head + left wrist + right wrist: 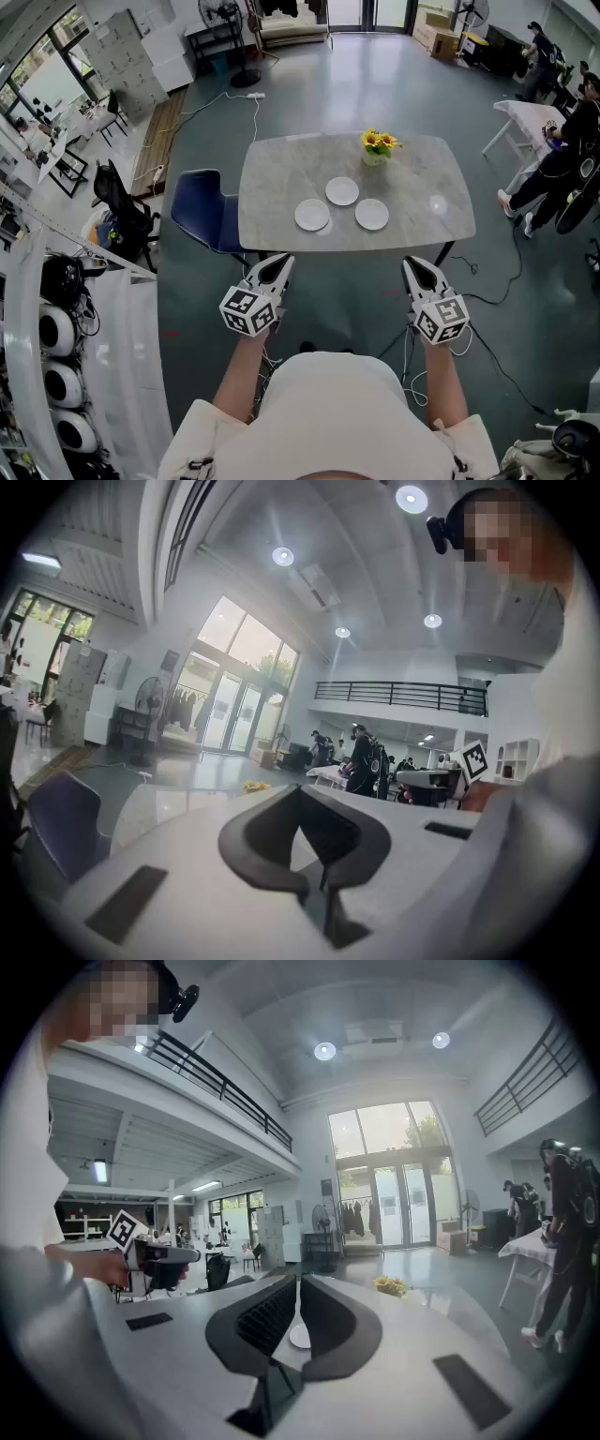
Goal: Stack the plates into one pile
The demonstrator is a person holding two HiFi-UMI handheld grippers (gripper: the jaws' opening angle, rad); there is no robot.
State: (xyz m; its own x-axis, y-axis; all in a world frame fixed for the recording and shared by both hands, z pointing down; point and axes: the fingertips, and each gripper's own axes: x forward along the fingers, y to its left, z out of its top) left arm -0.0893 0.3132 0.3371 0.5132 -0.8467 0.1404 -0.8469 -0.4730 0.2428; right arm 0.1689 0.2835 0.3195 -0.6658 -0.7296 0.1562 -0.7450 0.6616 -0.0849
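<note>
Nearest, the person's two forearms reach forward over bare grey floor [328, 309]. The left hand-held gripper [279, 265] and the right hand-held gripper [416, 267] both stop short of the desk's [281, 178] near edge and are well apart from each other. In the left gripper view, the left hand-held gripper [300, 791] has its jaws pressed together with nothing between them. In the right gripper view, the right hand-held gripper [297, 1281] is likewise closed and empty; a plate shows past its jaws, lying on the desk beyond.

The pale desk has rounded corners. A blue chair [199, 211] stands against its left edge near the front corner, and cables [497, 281] trail on the floor off its right front corner.

Three white plates lie flat in the middle of the desk, none stacked:
- The near-left plate [312, 215] and the near-right plate [372, 214] sit side by side, a little in from the near edge.
- The far plate [342, 191] lies just behind the gap between them, close to both; whether the rims touch cannot be told.

The desk is bare to either side of the plates. Yellow flowers [379, 142] stand near the far edge, behind the plates.

Beyond the desk the floor runs open; a white folding table [530, 117] and people [553, 169] are off to the right.
</note>
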